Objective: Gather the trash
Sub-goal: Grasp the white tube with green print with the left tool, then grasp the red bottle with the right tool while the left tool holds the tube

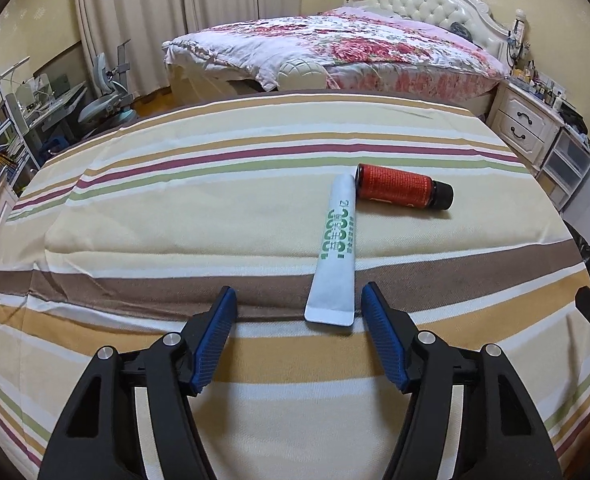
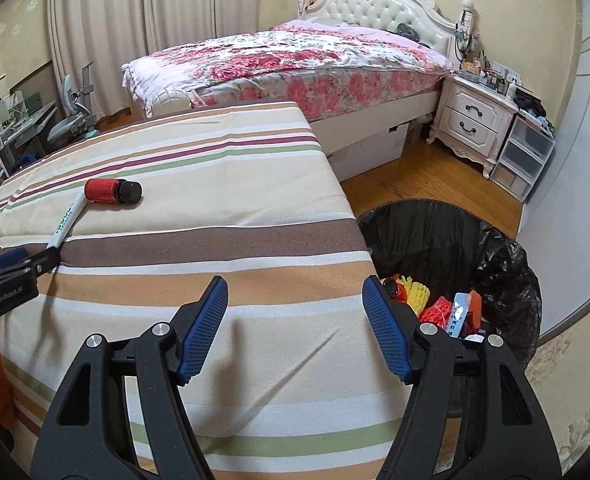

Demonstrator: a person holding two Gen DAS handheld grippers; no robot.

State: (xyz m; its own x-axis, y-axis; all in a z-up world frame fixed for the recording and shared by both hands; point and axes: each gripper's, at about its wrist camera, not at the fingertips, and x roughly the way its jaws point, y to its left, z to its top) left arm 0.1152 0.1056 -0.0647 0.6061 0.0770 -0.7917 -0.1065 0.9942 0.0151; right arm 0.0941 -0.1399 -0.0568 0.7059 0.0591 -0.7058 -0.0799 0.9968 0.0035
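A white tube with green print (image 1: 335, 252) lies on the striped cloth (image 1: 175, 208), its flat crimped end toward me. A small dark bottle with a red label (image 1: 403, 191) lies on its side just beyond, touching the tube's far end. My left gripper (image 1: 299, 300) is open and empty; the tube's crimped end sits just inside its right finger. Both items also show in the right wrist view, the tube (image 2: 65, 222) and the bottle (image 2: 113, 191). My right gripper (image 2: 295, 292) is open and empty over the cloth's right edge, beside the bin (image 2: 507, 264).
The black-lined bin holds several pieces of red, yellow and white trash (image 2: 447, 308). A floral bed (image 2: 295, 60) stands behind, a white nightstand (image 2: 471, 120) and plastic drawers (image 2: 523, 156) at right. A desk and chair (image 1: 75, 96) stand at left. Wooden floor (image 2: 415, 176) lies between.
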